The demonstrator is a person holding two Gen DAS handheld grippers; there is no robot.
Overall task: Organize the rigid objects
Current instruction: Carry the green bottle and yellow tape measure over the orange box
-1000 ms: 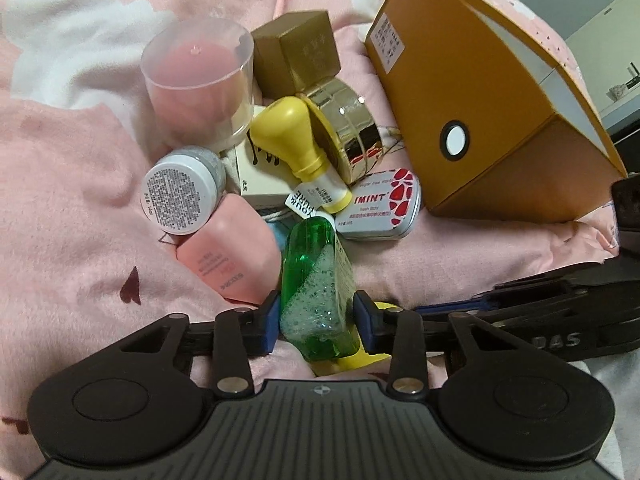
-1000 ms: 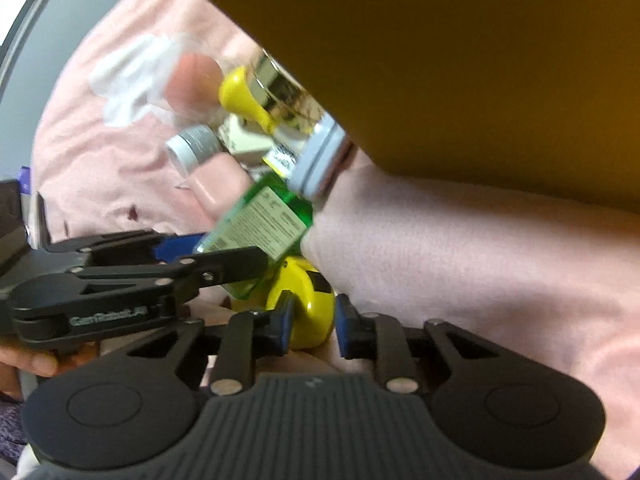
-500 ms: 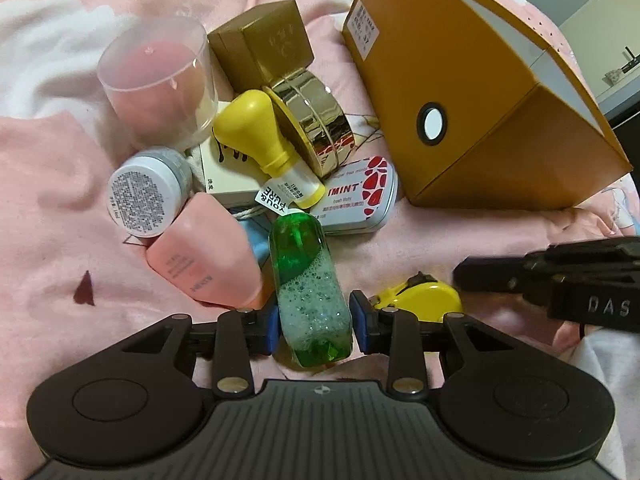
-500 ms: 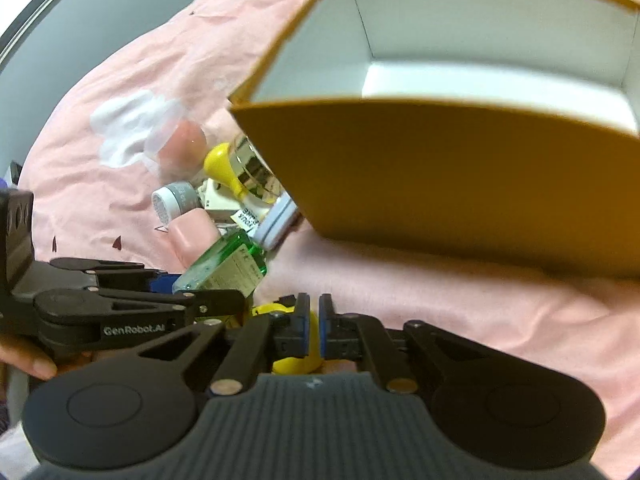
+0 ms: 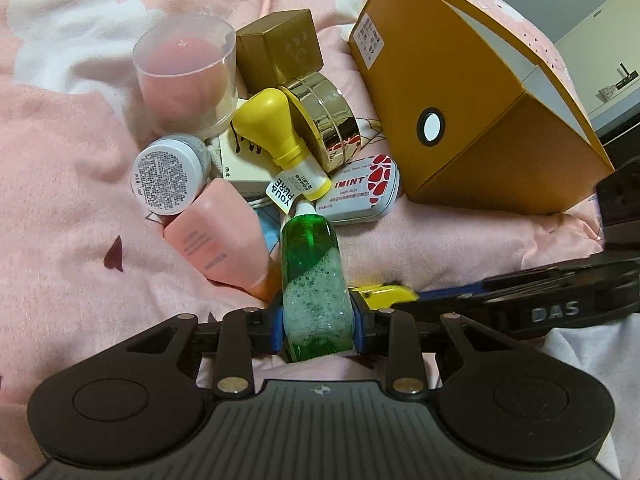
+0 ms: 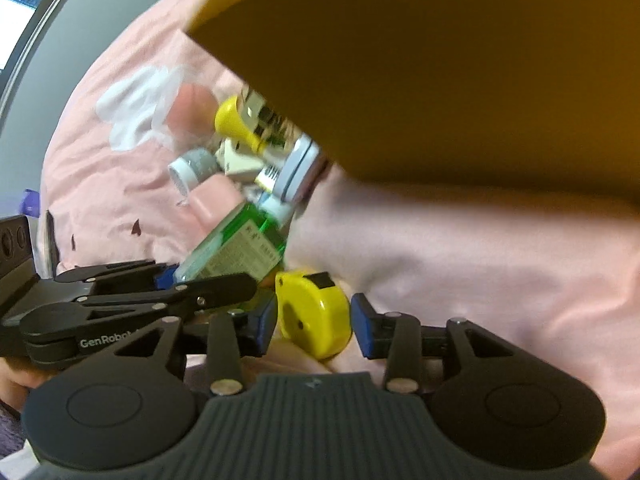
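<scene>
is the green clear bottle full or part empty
Part empty: the green clear plastic bottle shows foam low and green liquid above.

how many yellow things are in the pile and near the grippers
2. A bottle with a yellow bulb cap lies in the middle of the pile; a yellow tape measure sits on the blanket between the right gripper's opening jaws. Others may be hidden underneath.

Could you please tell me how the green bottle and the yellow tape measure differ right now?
The green bottle is long, see-through and foamy inside; the tape measure is squat, rounded and opaque yellow. The bottle is clamped between the left tool's pads as its jaws close; the tape measure sits between the right tool's opening jaws with gaps either side. Both lie low on the pink bedding, side by side.
</scene>
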